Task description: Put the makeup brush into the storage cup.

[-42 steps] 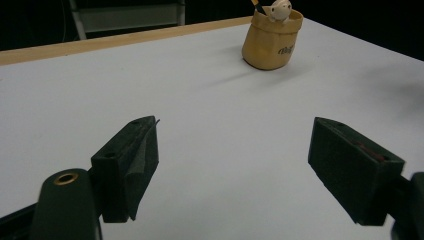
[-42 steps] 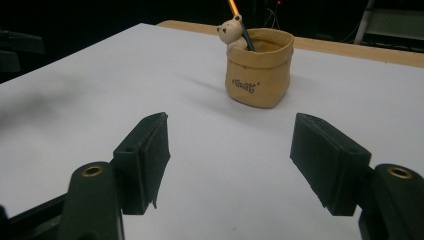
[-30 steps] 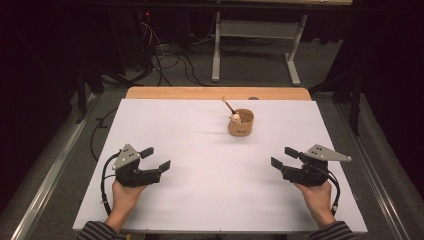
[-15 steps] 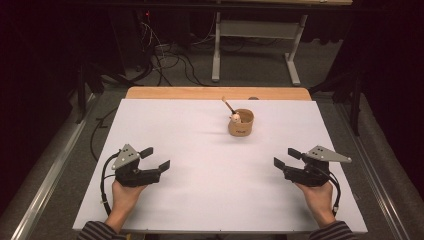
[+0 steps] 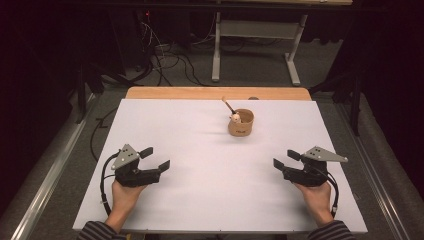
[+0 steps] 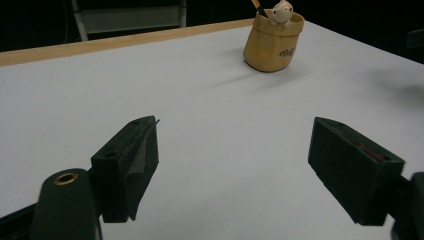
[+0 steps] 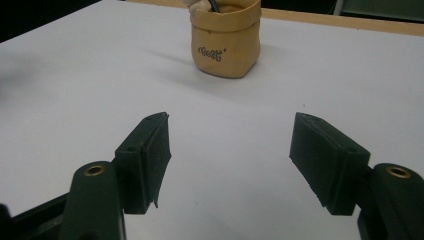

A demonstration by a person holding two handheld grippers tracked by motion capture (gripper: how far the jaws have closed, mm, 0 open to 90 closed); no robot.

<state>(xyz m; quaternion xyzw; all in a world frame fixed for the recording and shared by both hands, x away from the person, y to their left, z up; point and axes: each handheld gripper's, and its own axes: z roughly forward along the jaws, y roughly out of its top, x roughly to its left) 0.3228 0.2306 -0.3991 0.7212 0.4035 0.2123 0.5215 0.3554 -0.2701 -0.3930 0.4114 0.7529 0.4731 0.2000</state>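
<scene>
1. High view: white table top [image 5: 210, 150] fills the middle of the frame; a bare wood strip [image 5: 200, 93] runs along its far edge, upper centre.
2. Tan pot [image 5: 241, 122] stands upright on the white surface, upper centre-right of the high view, well apart from both grippers. A dark-handled stick [image 5: 228, 105] leans out of it toward the upper left, and a small pale figure [image 5: 234, 118] sits at its rim.
3. Writing on the pot — dark script on its front wall, seen in the right gripper view [image 7: 211, 51] and the left gripper view [image 6: 283, 52]; too small and blurred to read with confidence.
4. Left gripper [image 5: 153, 158], lower left of the high view, held in the left hand [image 5: 123, 196]; jaws spread wide, nothing between them. Left gripper view: bare white surface between the two black jaws, pot in the upper right of that frame.
5. Right gripper [image 5: 286, 158], lower right of the high view, held in the right hand [image 5: 314, 196]; jaws spread wide, nothing between them. Right gripper view: pot upper centre, its printed face turned to the camera.
6. Grey three-cornered plate tops each gripper; a black cable [image 5: 103, 180] loops from the left one — lower left.
7. Beyond the table, upper frame: dark floor, tangled cables [image 5: 170, 55], white frame legs [image 5: 216, 50].
</scene>
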